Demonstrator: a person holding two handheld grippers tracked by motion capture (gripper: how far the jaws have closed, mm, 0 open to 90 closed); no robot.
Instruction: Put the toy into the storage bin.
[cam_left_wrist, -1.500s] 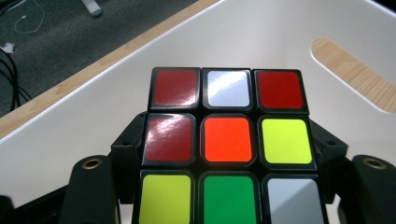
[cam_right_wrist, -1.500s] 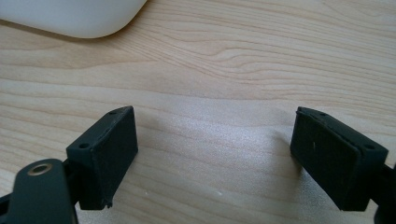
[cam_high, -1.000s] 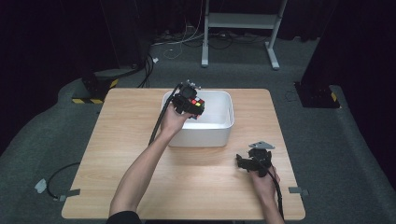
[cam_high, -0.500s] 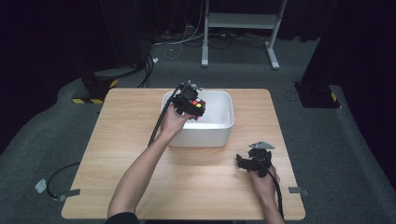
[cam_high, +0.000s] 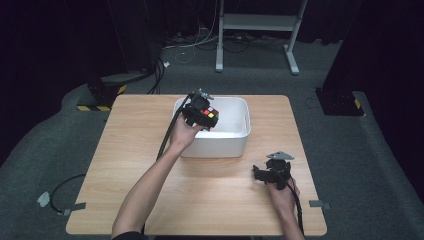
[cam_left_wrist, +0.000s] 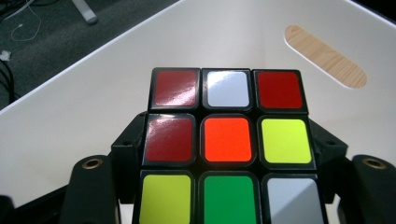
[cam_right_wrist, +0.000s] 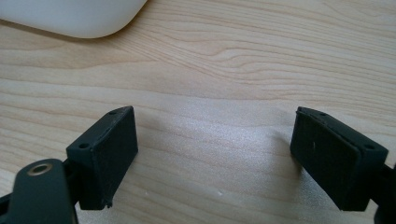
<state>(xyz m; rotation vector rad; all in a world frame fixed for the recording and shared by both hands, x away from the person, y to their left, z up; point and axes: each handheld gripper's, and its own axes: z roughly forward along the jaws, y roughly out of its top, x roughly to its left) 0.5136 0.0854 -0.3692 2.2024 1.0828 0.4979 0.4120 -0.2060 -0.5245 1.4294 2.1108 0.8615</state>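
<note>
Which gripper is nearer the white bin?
Left. The left gripper holds the puzzle cube over the white bin; the right gripper rests on the table, apart.

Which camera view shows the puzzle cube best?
The left gripper view: the puzzle cube is close, with single coloured stickers clear, over the white bin. In the high view the cube is small. The right gripper view faces bare table.

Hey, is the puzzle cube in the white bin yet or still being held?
Held, not set down. The left gripper is shut on the puzzle cube, poised over the white bin, whose wall shows behind it.
</note>
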